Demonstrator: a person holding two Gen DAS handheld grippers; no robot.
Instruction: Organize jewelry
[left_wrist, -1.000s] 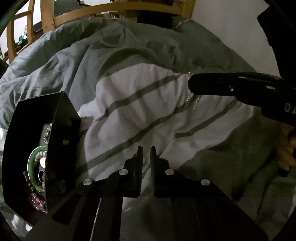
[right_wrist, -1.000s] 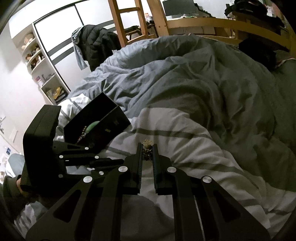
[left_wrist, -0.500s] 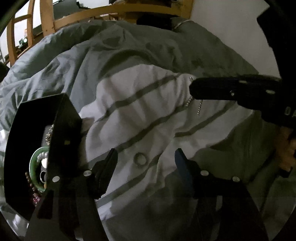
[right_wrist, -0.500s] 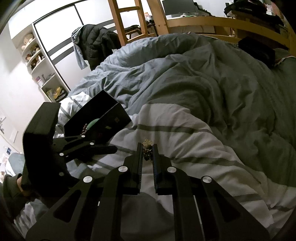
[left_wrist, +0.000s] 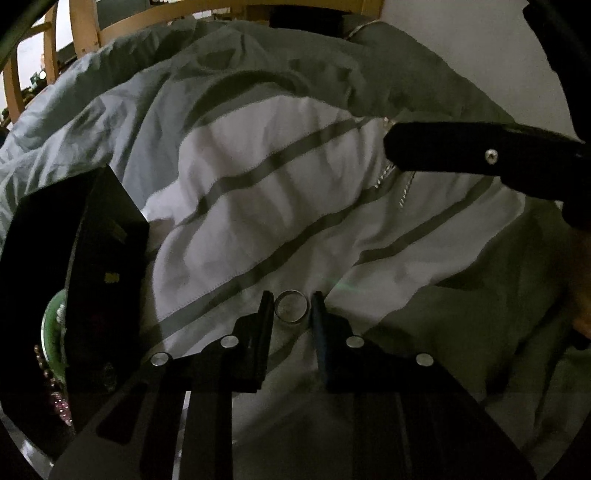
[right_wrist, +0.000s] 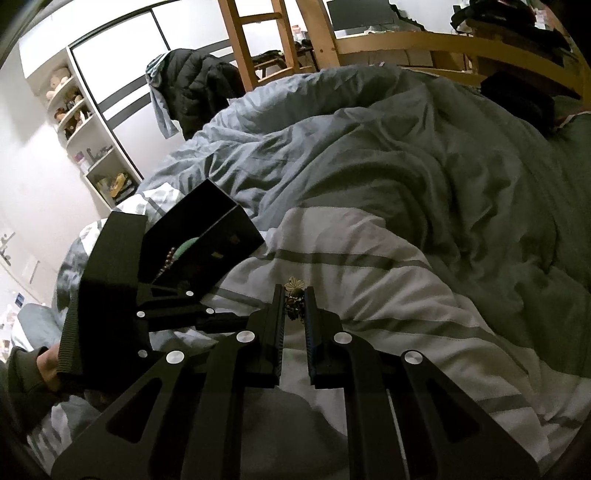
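1. Jewelry partly sorted already; the open black jewelry box (left_wrist: 77, 280) at the left frame edge holds a green bangle and beads.
2. Small silver metal ring (left_wrist: 291, 306) lies on the striped white duvet (left_wrist: 258, 206), low centre, between the parted fingers of the left gripper (left_wrist: 291, 308); not yet gripped.
3. Right gripper (right_wrist: 294, 295) is clamped on a brassy flower-shaped ornament (right_wrist: 294, 285), its thin chain dangling; both pieces remain unboxed.

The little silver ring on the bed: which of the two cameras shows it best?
The left wrist view. There the silver ring lies on the striped duvet right between the open fingers of the left gripper, whole and unobstructed. The right wrist view does not show it; the left gripper is seen only side-on there.
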